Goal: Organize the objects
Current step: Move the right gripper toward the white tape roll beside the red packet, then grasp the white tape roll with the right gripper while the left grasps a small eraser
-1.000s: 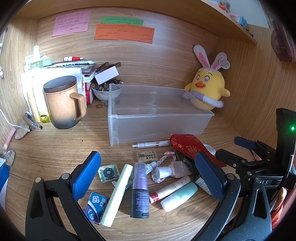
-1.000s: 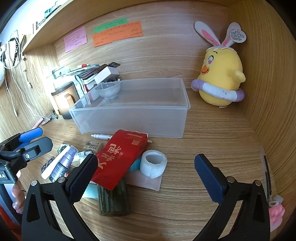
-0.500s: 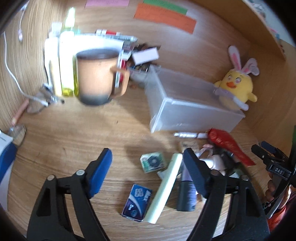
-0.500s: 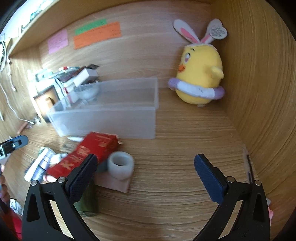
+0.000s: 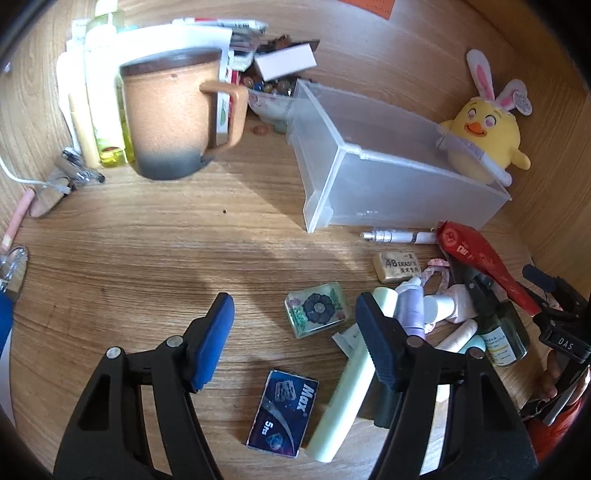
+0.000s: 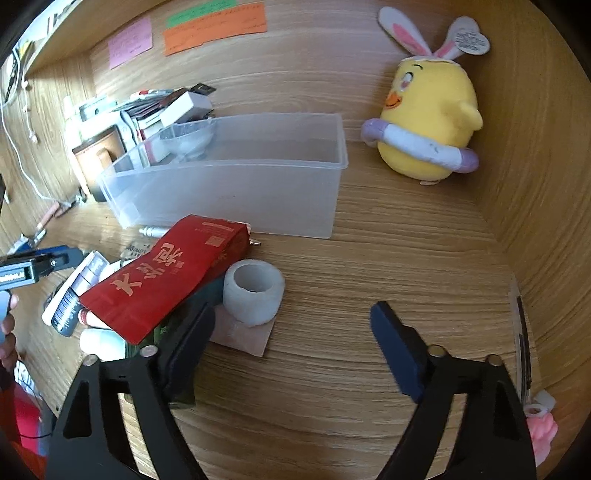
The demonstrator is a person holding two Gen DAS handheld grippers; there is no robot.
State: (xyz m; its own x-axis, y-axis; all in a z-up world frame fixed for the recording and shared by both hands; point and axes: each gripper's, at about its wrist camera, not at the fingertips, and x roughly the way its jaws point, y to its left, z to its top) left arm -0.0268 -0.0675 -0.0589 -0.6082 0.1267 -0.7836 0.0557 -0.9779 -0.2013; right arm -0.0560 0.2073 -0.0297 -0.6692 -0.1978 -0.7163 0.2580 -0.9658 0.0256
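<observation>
A clear plastic bin (image 5: 388, 177) (image 6: 236, 192) stands empty on the wooden desk. In front of it lies a clutter: a red packet (image 6: 166, 280) (image 5: 480, 262), a white tape roll (image 6: 255, 291), a flower-print block (image 5: 317, 308), a blue Max box (image 5: 282, 413), a pale green tube (image 5: 347, 391), an eraser (image 5: 397, 266), a pen (image 5: 395, 236), small bottles (image 5: 502, 332). My left gripper (image 5: 295, 325) is open and empty above the flower block and blue box. My right gripper (image 6: 291, 332) is open and empty, close to the tape roll.
A brown mug (image 5: 170, 118) stands at the back left beside bottles, books and a bowl of small items (image 5: 273, 92). A yellow chick plush (image 6: 428, 118) sits in the right corner by the side wall. Sticky notes (image 6: 214, 26) hang on the back wall.
My left gripper has swung left and tilted down over the flower block and blue box. My right gripper has shifted slightly and closed in on the tape roll. Both stay open.
</observation>
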